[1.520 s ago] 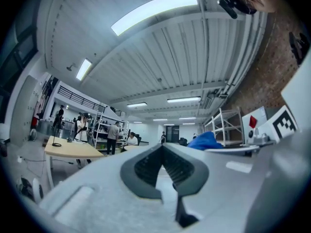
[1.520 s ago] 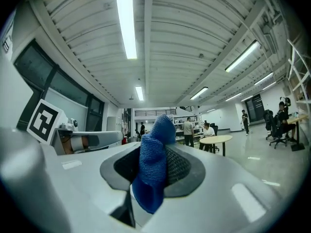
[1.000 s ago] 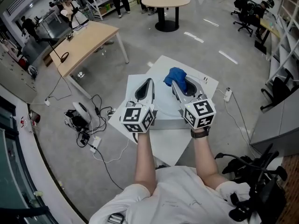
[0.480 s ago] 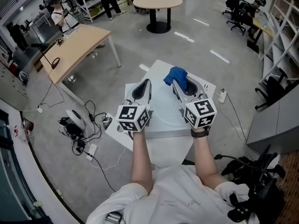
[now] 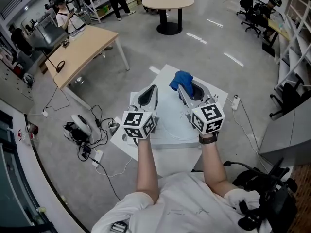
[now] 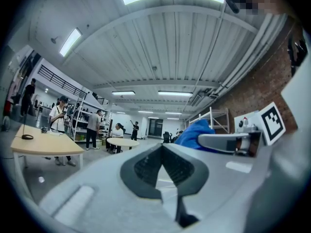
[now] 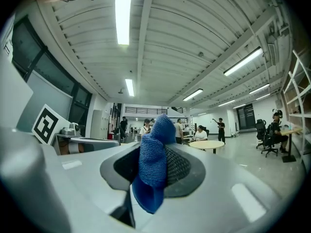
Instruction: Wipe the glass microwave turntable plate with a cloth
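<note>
The white table (image 5: 167, 74) sits at the centre of the head view, turned cornerwise, with its far corner pointing to the top of the frame and its near edge under the person's forearms. Grey floor lies open above and to the left of it. At the lower left that floor is cluttered with a tangle of cables (image 5: 90, 130), close to the table's left corner. A white power strip (image 5: 236, 101) lies on the floor just off the right corner.

Well apart from the white table, a wooden desk (image 5: 82, 45) fills the upper left and a round table (image 5: 170, 1) stands at the top. Office chairs (image 5: 252, 6) are in the upper right, and shelving (image 5: 296, 38) runs down the right edge. What those shelves hold is too small to tell.

The glass turntable plate (image 5: 177, 125) lies flat on the white table at mid-frame, showing only as a faint curved rim between the two marker cubes. Both grippers are held above the table, side by side but apart.

The left gripper (image 6: 163, 152) has its jaws pressed together with nothing between them. The right gripper (image 5: 183, 89) is clamped on the blue cloth (image 7: 153, 169) — the fabric stands bunched above the jaw tips and hangs in a fold below them. In the head view the cloth is above the far half of the table, beyond the plate.
</note>
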`<state>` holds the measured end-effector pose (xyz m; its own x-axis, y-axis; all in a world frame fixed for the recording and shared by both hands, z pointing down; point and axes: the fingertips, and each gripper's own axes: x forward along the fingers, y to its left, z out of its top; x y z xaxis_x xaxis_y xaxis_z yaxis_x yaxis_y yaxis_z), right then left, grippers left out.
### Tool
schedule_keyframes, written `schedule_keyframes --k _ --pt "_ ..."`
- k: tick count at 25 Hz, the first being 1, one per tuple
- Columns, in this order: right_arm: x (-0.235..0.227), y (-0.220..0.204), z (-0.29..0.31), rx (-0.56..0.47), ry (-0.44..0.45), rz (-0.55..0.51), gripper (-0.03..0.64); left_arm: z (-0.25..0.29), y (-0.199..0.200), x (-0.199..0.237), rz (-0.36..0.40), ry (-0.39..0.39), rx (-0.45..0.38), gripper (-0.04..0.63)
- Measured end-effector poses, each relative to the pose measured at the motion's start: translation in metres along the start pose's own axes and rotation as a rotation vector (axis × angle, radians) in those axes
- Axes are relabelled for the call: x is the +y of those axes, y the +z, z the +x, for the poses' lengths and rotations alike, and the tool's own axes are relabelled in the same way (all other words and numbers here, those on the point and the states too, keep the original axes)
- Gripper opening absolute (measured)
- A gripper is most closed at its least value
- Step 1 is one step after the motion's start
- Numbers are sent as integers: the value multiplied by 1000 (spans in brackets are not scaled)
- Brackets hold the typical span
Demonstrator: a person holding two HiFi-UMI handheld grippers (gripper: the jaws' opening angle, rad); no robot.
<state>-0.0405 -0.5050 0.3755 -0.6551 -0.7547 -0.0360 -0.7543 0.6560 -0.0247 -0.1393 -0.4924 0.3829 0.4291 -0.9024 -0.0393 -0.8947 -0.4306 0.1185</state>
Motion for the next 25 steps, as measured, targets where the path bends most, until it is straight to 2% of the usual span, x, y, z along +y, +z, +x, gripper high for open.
schedule_keyframes --k 15,25 --pt "11 -16 22 28 51 24 118 -17 -30 15 8 15 104 2" --pt "16 -31 27 75 81 25 118 -31 -67 21 -21 13 229 2"
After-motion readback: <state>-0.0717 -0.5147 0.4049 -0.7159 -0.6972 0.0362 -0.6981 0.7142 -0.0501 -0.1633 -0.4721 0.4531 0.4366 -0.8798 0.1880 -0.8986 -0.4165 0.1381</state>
